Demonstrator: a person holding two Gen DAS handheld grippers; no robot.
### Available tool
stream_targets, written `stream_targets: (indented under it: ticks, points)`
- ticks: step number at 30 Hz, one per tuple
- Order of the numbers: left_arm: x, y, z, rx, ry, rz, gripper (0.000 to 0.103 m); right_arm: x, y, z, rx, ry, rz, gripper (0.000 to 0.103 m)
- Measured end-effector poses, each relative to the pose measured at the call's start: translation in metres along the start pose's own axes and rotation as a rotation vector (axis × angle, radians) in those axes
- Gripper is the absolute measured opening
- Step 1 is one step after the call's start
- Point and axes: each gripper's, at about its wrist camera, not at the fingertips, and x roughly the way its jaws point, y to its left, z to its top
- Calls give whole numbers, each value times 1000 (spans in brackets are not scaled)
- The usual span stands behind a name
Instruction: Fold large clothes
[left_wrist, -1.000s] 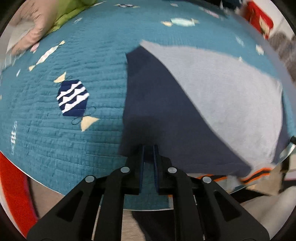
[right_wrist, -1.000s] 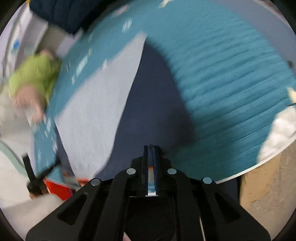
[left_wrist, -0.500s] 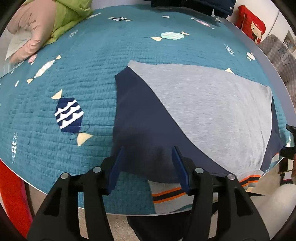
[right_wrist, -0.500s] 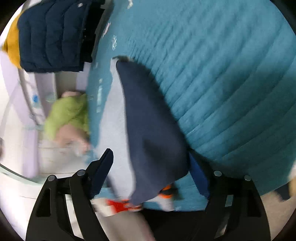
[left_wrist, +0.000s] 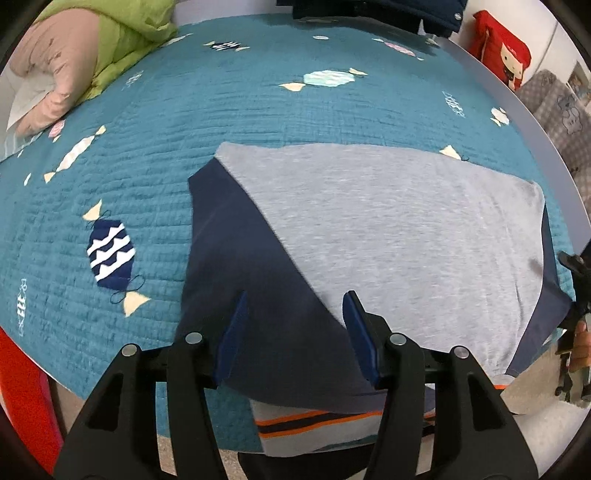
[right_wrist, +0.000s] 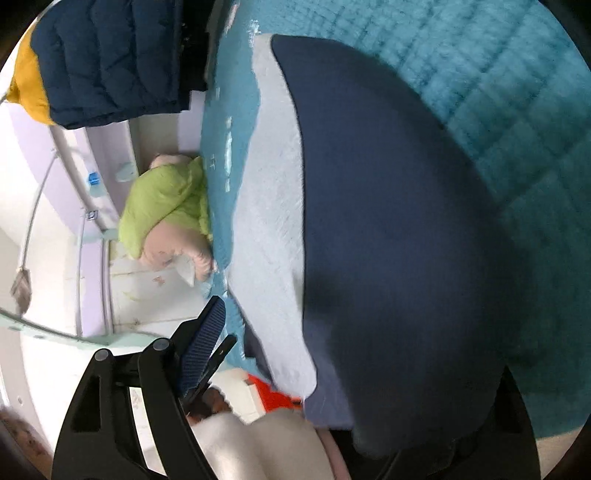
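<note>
A grey shirt with navy sleeves lies folded on the teal bed cover; both sleeves are laid in over its sides. An orange-striped hem hangs over the near edge. My left gripper is open and empty, just above the left navy sleeve. In the right wrist view the shirt and its navy sleeve fill the frame. My right gripper is open; only its left finger shows, the other is hidden behind the sleeve.
A green and pink quilt lies at the bed's far left corner. A dark navy padded jacket hangs at the far end. A red cushion stands at the far right. The bed's near edge runs just below the shirt hem.
Both grippers have opened and let go of the navy sleeves, which now lie folded over the shirt. Both have drawn back a little from the cloth.
</note>
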Motion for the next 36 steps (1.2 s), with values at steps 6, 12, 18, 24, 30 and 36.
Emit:
stream_targets:
  ticks: [6,12,18,24,30,36]
  points:
    - [5,-6,7,21,-1,21,54,-4,2,-18,9,-159,-187,34]
    - [10,-18,26,34,3,2,54,-9,44,-44,-193,-269,-387,24]
    - [21,-47,70,26,-2,-80,53,-9,74,-65,-317,-315,-456,21]
    - [46,-85,124,12,58,-205,21,4,98,-66,-367,-323,-500,20]
    - [91,-111,156,-32,158,-257,7,20,108,-59,-375,-323,-542,20]
    - [139,-136,156,59,210,-143,4,25,102,-51,-352,-307,-548,20]
